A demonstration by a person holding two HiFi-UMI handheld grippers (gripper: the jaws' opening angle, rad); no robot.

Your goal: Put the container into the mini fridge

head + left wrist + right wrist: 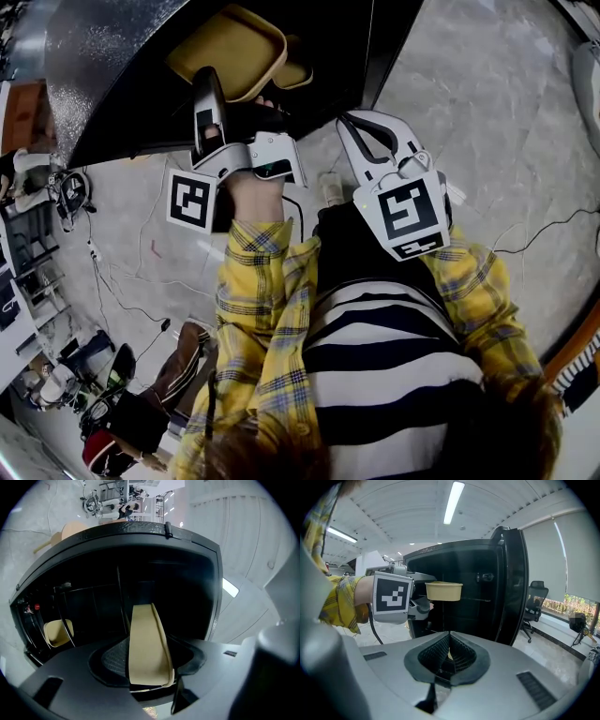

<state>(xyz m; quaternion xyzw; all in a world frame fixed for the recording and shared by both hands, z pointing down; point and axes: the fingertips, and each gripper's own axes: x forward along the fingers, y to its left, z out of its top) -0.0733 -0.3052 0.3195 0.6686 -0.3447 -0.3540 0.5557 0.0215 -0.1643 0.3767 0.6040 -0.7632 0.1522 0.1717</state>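
The left gripper (149,665) clamps the container (146,634) at the open fridge's (511,573) front, not yet shelved; the right gripper (449,651) hangs closed, empty.

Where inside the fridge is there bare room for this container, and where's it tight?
In the left gripper view, the mini fridge looks bare ahead and toward that view's right, between the vertical rod and the side wall, though it's dark. Crowded at the view's lower left: another tan container sits behind wire rails.
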